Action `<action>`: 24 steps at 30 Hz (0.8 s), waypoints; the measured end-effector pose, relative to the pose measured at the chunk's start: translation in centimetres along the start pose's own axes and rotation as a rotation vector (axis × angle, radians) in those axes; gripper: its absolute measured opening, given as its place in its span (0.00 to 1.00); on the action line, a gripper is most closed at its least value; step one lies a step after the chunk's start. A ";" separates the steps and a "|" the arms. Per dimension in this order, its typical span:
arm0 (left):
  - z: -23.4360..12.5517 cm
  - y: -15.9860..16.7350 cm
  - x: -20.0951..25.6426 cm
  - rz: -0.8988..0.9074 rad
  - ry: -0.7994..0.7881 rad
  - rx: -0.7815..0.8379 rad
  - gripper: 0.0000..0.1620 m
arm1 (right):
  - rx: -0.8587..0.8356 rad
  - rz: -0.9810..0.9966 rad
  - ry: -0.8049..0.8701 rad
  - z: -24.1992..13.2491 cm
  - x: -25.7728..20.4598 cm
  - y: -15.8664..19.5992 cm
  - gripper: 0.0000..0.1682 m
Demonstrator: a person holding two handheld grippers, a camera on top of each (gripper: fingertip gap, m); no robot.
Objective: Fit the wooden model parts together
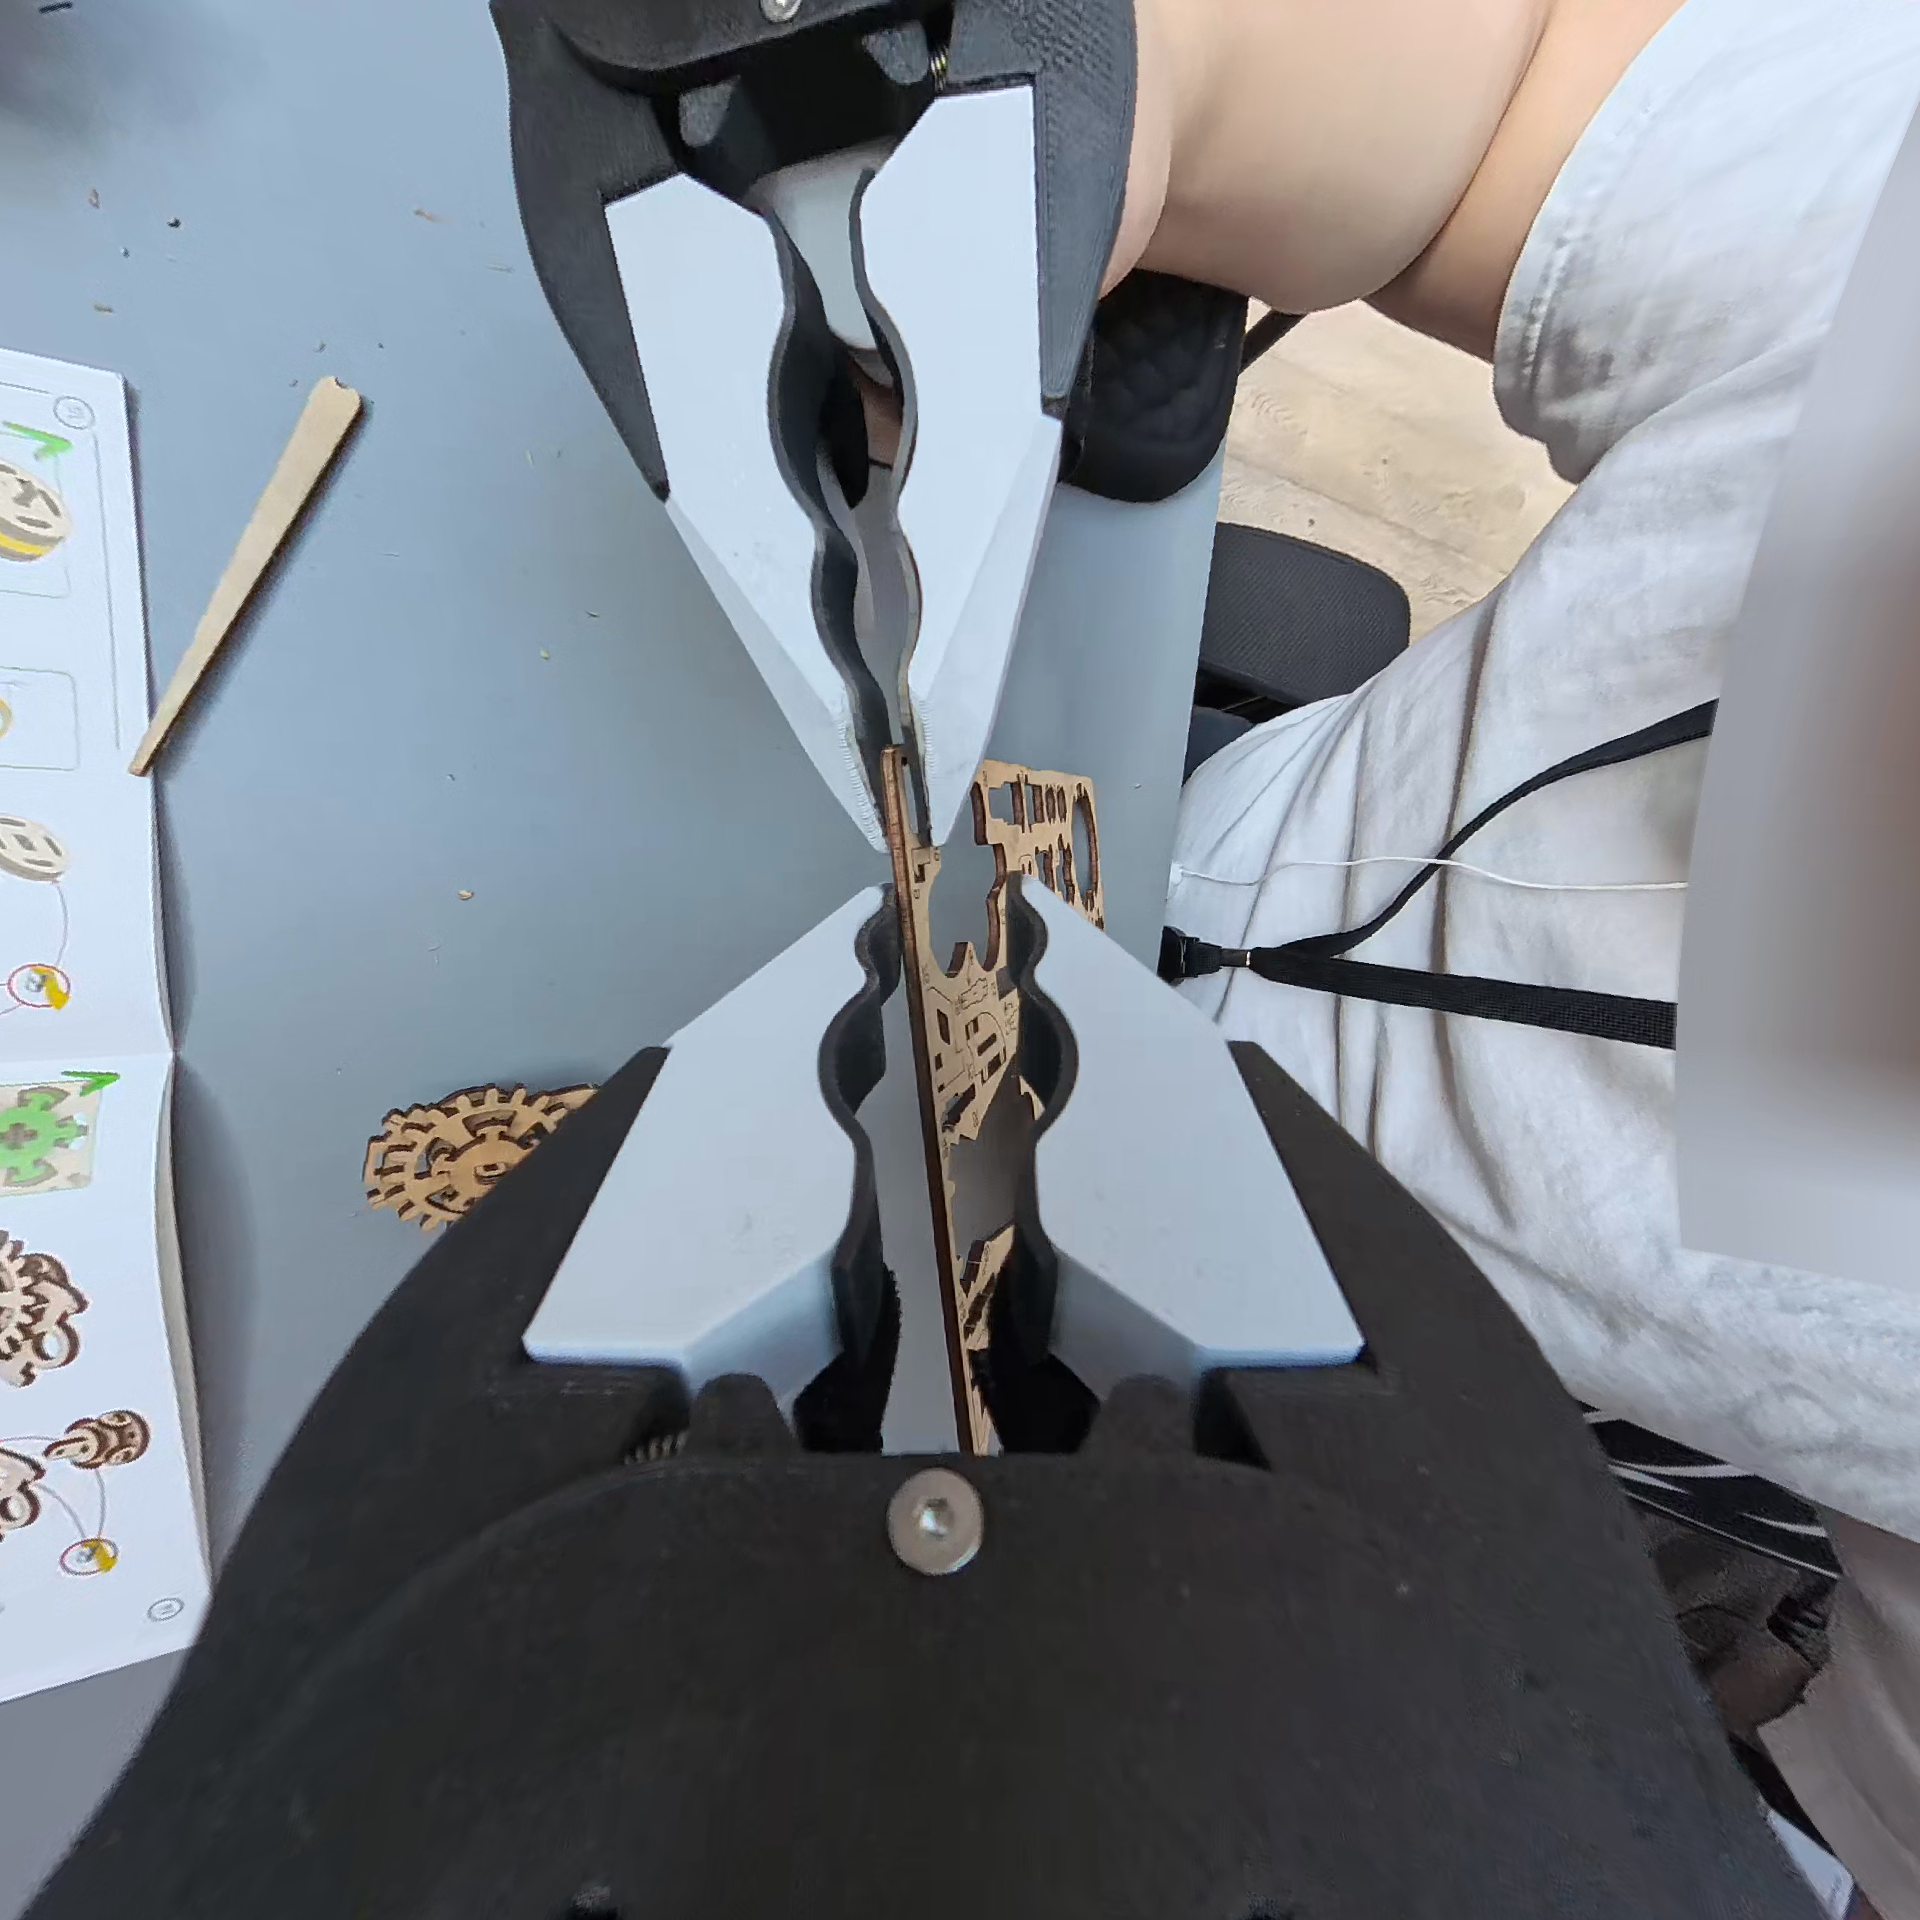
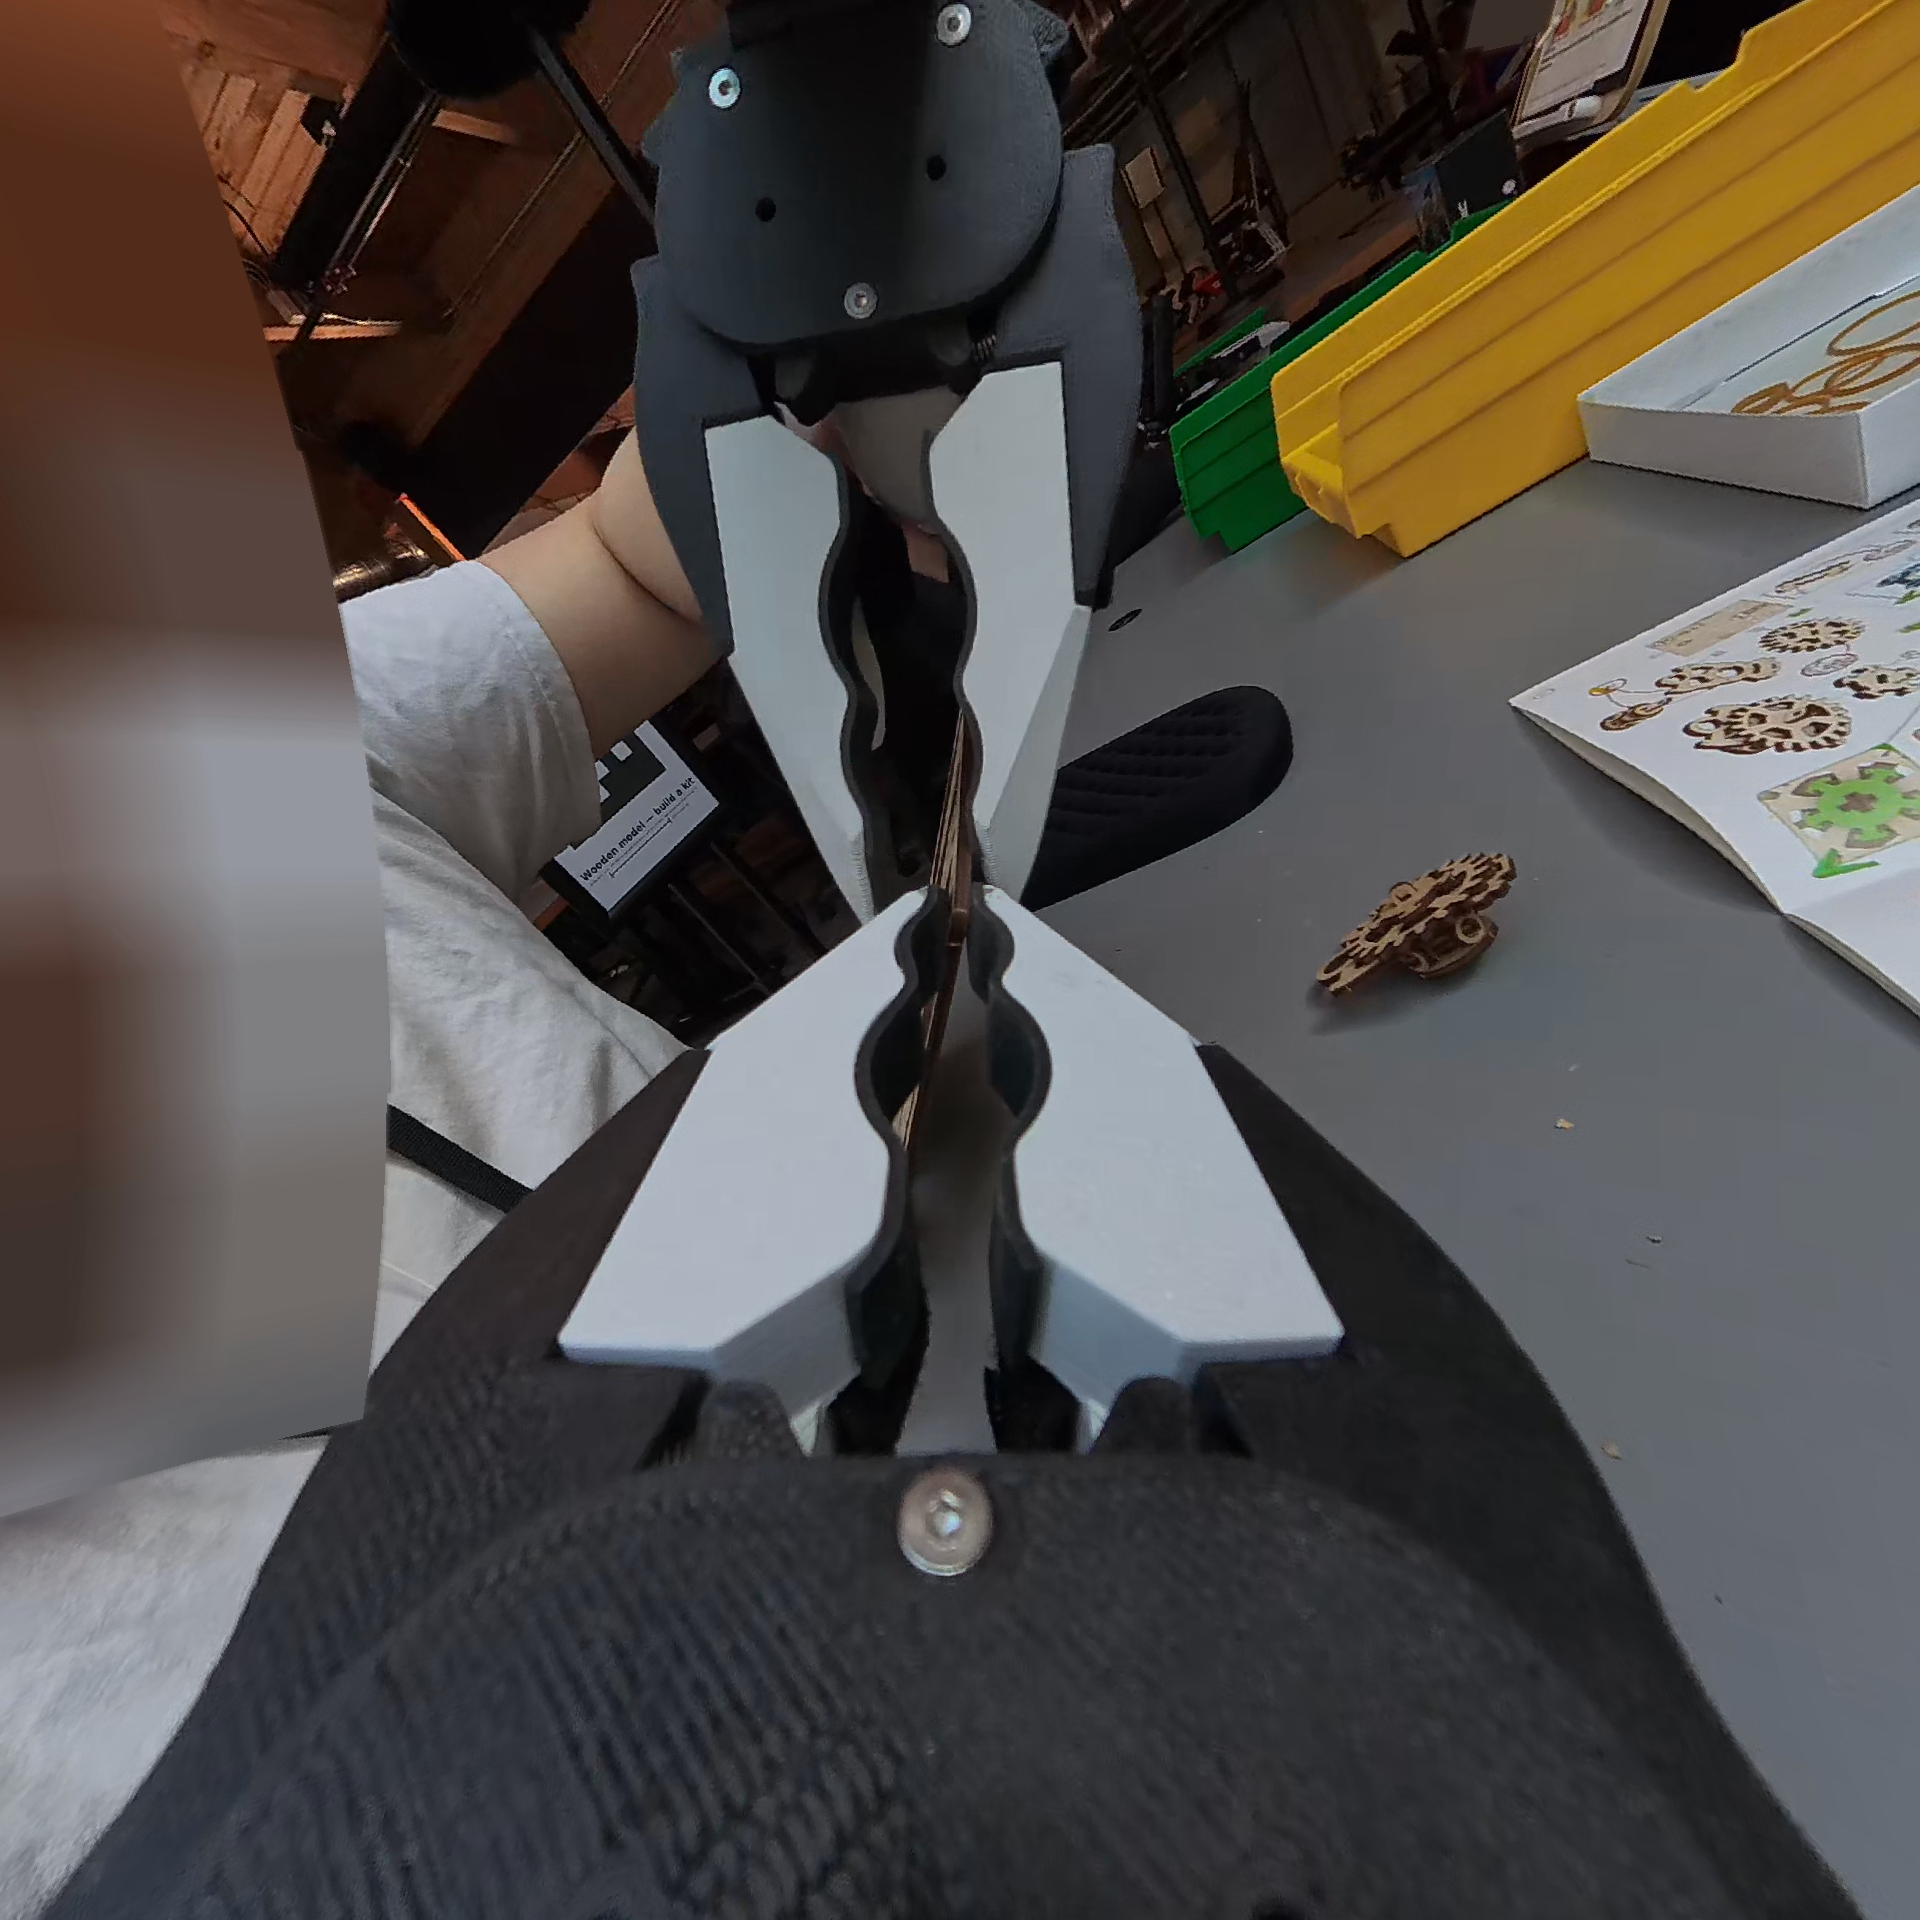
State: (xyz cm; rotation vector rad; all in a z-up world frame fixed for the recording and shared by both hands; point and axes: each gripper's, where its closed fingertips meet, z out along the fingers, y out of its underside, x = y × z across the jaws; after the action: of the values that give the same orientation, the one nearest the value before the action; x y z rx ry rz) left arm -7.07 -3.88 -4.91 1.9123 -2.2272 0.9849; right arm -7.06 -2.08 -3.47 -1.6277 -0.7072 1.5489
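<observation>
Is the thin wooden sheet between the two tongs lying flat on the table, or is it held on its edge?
On its edge, off the table. The wooden sheet shows mostly its thin edge, and the right tongs pinch its far end.

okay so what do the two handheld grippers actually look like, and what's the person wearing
Both the left gripper and the right gripper have rounded black textured bodies with a silver screw at the centre. Their fingers are pale grey wedges tapering to points, lined with wavy black pads. The person wears a white short-sleeved shirt crossed by a black strap.
</observation>
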 end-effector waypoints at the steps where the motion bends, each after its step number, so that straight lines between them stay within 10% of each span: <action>1: -0.2 -0.1 0.0 -0.013 0.013 0.017 0.09 | 0.002 -0.003 -0.009 0.0 -0.1 0.0 0.01; 24: -1.1 -0.8 0.0 -0.067 0.106 0.137 0.01 | 0.023 -0.011 -0.036 -0.4 -0.5 -0.5 0.01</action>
State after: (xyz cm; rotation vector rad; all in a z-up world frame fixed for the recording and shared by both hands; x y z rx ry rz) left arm -6.72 -3.36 -3.75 1.9243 -2.0738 1.2273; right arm -6.64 -2.24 -2.82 -1.5795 -0.7141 1.5763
